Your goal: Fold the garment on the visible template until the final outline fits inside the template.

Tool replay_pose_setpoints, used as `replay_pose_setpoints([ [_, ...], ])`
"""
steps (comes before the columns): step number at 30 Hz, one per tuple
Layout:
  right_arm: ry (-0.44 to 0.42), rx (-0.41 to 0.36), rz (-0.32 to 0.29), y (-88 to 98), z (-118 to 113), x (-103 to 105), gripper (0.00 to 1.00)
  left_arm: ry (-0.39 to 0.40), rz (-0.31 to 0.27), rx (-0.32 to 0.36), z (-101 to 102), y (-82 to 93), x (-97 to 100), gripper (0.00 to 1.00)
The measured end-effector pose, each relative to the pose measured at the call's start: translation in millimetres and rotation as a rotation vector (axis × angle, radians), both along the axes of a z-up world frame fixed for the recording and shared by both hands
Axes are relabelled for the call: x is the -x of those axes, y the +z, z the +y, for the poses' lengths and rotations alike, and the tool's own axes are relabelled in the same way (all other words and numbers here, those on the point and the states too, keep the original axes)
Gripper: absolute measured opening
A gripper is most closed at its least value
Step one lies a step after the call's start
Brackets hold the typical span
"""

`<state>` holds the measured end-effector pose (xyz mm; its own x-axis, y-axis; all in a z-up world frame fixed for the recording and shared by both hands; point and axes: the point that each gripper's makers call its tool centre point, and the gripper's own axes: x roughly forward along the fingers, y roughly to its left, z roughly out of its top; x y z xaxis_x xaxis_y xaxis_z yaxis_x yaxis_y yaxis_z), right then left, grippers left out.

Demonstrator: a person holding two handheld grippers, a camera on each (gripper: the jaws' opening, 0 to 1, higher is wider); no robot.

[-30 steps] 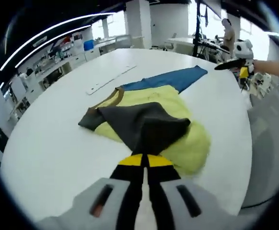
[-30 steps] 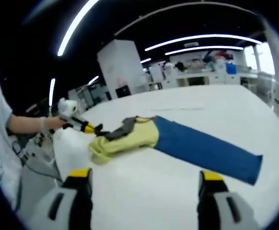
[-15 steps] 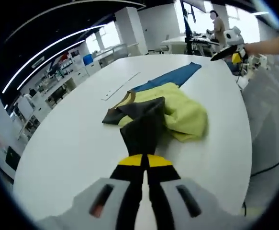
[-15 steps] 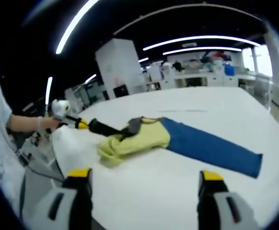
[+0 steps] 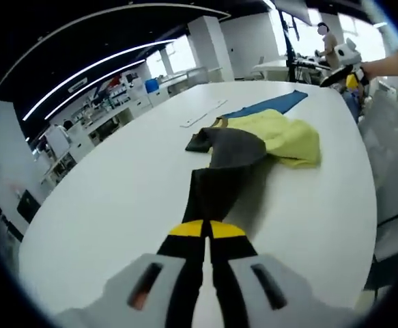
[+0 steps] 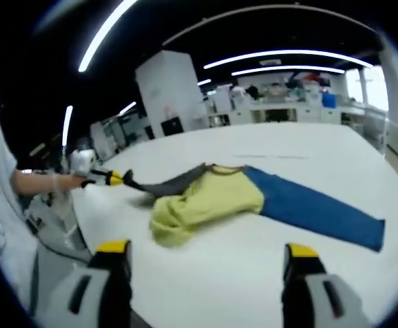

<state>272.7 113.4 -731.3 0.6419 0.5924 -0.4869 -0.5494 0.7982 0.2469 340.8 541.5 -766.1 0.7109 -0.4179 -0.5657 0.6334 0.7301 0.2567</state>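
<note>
A garment lies crumpled on the round white table: yellow body, blue sleeve laid out flat, dark grey sleeve. My left gripper is shut on the end of the grey sleeve, which runs stretched from its jaws to the body. In the right gripper view the left gripper sits at the far left, held by a hand. My right gripper hangs open above the table's near side, short of the garment. It also appears far off as the right gripper.
A thin white strip lies flat on the table beyond the garment. The table edge drops off to the right, with floor below. Benches, shelves and a standing person fill the background.
The left gripper has drawn the grey sleeve outward, away from the yellow body, so it now lies stretched instead of folded over. The right gripper stayed open and apart.
</note>
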Motion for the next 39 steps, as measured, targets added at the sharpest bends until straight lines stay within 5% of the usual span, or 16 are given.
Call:
replay_pose_setpoints([
  [12, 0.018, 0.042, 0.026, -3.9, 15, 3, 0.92, 0.167, 0.02, 0.05, 69, -31.1, 14.3, 0.0],
  [39, 0.029, 0.072, 0.055, -8.9, 15, 5, 0.92, 0.443, 0.04, 0.078, 149, -61.5, 29.7, 0.0],
])
